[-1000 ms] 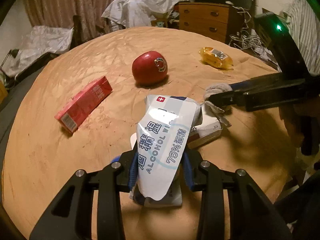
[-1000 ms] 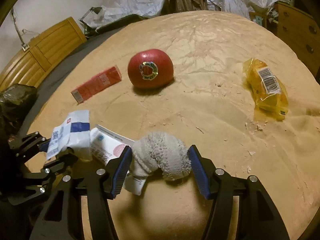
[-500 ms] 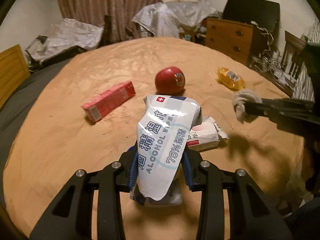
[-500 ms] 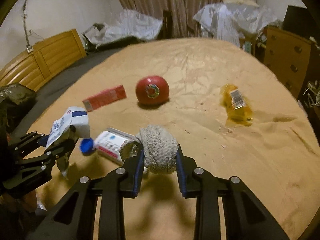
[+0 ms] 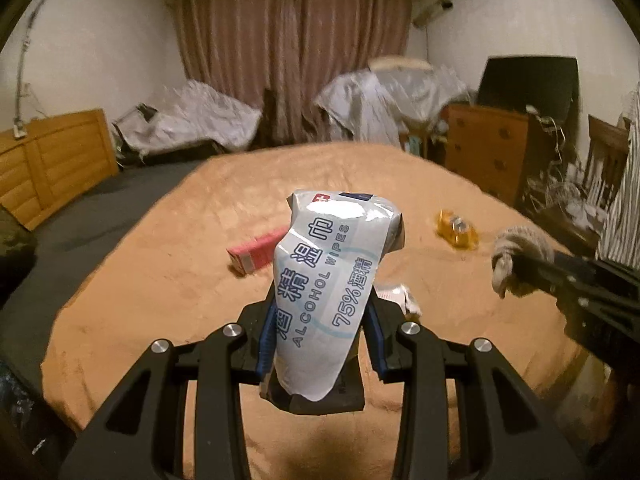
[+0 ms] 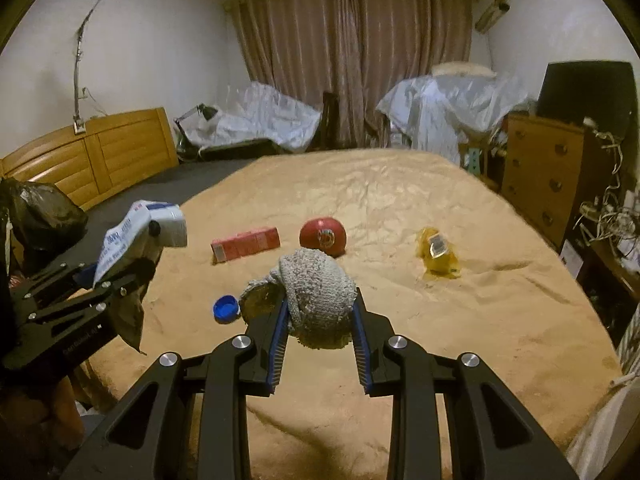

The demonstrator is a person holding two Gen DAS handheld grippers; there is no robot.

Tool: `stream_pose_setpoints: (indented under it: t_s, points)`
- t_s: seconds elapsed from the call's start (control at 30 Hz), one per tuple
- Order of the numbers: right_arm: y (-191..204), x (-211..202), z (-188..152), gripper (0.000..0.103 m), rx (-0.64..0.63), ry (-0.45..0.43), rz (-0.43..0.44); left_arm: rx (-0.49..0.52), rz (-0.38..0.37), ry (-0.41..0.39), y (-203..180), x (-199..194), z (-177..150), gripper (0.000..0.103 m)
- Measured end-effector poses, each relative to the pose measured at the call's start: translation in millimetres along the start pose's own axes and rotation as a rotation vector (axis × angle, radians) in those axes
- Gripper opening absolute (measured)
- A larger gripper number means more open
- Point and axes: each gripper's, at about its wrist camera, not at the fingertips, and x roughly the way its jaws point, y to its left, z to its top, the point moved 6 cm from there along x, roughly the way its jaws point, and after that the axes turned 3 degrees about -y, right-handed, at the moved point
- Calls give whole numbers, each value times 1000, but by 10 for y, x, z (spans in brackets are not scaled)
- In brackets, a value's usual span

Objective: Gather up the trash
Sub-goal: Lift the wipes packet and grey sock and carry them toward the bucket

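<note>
My left gripper (image 5: 320, 312) is shut on a white alcohol wipes pack (image 5: 332, 280), held upright above the tan bedspread (image 5: 160, 288). In the right wrist view the same pack (image 6: 136, 236) shows at the left in that gripper (image 6: 120, 276). My right gripper (image 6: 320, 320) is shut on a crumpled grey cloth (image 6: 316, 292), also lifted off the bed; the cloth (image 5: 516, 252) shows at the right of the left wrist view. On the bed lie a red carton (image 6: 246, 243), a red round fruit (image 6: 323, 236), a yellow wrapper (image 6: 438, 255), a blue cap (image 6: 226, 308) and a white packet (image 5: 400, 296).
A black trash bag (image 6: 40, 212) sits at the far left beside a wooden headboard (image 6: 92, 160). A wooden dresser (image 6: 540, 176) with tangled cables (image 6: 608, 216) stands to the right of the bed. Plastic-covered furniture (image 6: 264, 120) lines the curtain wall.
Both grippers rose and pulled back from the bed. The right gripper closed on the grey cloth and lifted it. The left kept the wipes pack throughout.
</note>
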Motion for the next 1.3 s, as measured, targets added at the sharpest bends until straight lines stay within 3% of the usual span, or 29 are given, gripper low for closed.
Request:
stream_pose_setpoints:
  t_s: [0.27,0.47,0.8,1.03,1.3]
  points:
    - [144,-536,16,30,-4,-93,-35,-40,59,-94,0,-391,51,36]
    - [233,-832,6,31,-14,-132,-49,-41,65,-115,-62,-514,74,36]
    - [289,-961,34,31,-17,-142,-47,-37,43,-128,-114,-611,70,36]
    - [284,-1013,71,31,-18,-143,-58,-17,0,-116,-216,-588,93,36]
    - [-117,-1343,94,31,3,-142,-135,38,-117,-93,-769,-451,117,36]
